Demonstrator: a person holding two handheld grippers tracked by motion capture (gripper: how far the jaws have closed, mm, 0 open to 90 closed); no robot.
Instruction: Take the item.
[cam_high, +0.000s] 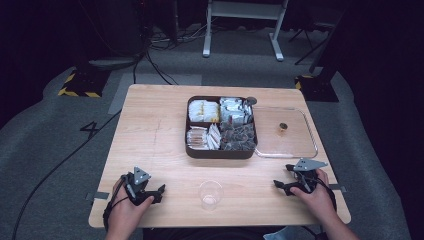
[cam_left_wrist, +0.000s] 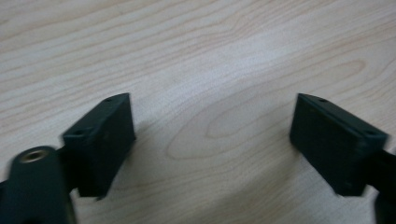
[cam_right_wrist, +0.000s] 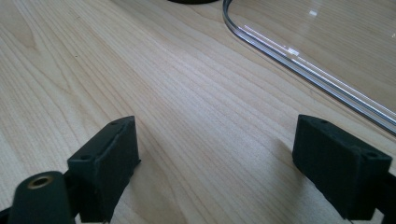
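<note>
Left gripper (cam_high: 159, 192) and right gripper (cam_high: 278, 185) rest near the desk's (cam_high: 150, 130) near edge, jaws wide, bare wood between them. The cup (cam_high: 210, 194) stands between the grippers, apart from both. Farther, at mid-desk: the tray (cam_high: 220, 152), with the clear lid (cam_high: 300, 150) touching its right side.

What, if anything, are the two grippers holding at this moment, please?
Nothing is held. The left gripper and the right gripper both stand open over the bare light wooden table, jaws empty.
</note>
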